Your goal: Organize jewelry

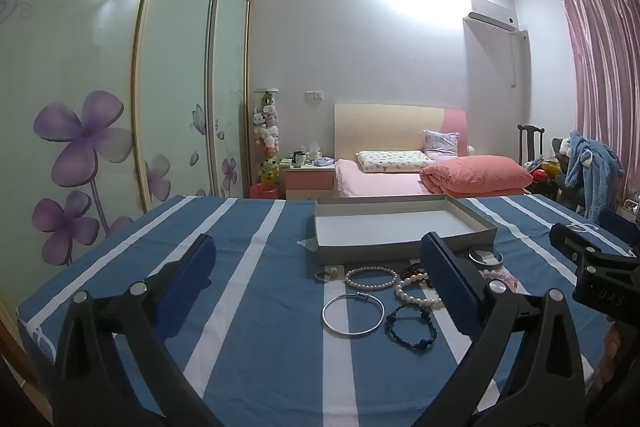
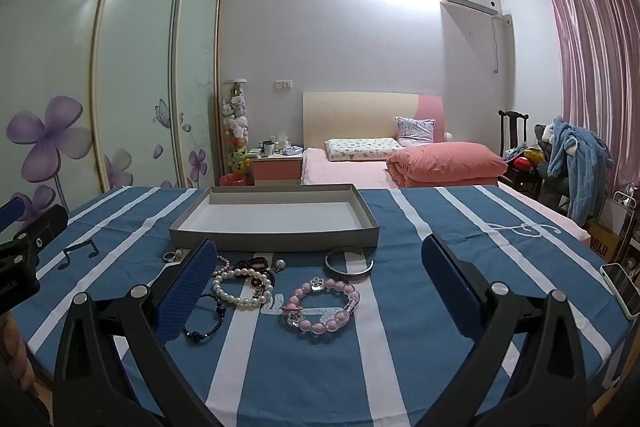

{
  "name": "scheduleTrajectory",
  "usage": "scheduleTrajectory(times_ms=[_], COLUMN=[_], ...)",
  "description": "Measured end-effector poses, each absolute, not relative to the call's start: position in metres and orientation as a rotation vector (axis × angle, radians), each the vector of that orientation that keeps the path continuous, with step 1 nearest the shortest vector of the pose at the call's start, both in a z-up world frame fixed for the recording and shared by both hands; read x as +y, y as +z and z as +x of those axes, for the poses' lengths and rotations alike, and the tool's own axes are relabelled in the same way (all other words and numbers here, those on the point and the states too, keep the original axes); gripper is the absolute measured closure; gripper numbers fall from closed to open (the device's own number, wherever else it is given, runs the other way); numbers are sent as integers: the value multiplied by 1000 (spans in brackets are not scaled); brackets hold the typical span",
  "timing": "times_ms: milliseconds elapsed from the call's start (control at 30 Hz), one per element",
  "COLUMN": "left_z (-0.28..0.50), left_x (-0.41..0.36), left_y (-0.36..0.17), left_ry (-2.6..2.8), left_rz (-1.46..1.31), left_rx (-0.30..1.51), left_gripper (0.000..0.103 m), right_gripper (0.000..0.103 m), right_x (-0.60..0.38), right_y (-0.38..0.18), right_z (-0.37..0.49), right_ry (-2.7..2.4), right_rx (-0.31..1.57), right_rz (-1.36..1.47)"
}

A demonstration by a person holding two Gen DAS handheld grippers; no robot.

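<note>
I hold both claws above the striped tablecloth with nothing in them — the left gripper has its fingers spread wide, and the right gripper does too. The jewelry lies loose on the cloth just in front of the grey tray: silver bangle, pearl bracelet, pink bead bracelet, dark bead bracelet.

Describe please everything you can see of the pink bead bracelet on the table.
The pink bead bracelet lies flat on the blue striped tablecloth, between the right gripper's open fingers. It is a loop of round glossy pink beads with clear flower-shaped pieces and one clear link. Nothing grips it; it lies apart from the silver cuff bangle.
</note>
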State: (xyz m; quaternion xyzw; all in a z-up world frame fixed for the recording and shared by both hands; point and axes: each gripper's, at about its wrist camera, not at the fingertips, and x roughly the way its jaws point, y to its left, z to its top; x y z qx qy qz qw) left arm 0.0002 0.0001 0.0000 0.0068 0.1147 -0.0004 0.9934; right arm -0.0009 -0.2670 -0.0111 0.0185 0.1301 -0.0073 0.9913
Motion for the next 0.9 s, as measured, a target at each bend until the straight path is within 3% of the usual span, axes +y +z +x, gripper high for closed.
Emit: scheduleTrajectory(times_ms=[900], left_z=[0], left_x=[1], left_y=[0], left_ry=[-1], left_rz=[6], left_rx=[230], left_gripper=[4], right_gripper=[2], right_x=[-265], right_y=[-11], right_z=[0], right_ry=[-15], right_rx=[258], right_rz=[31])
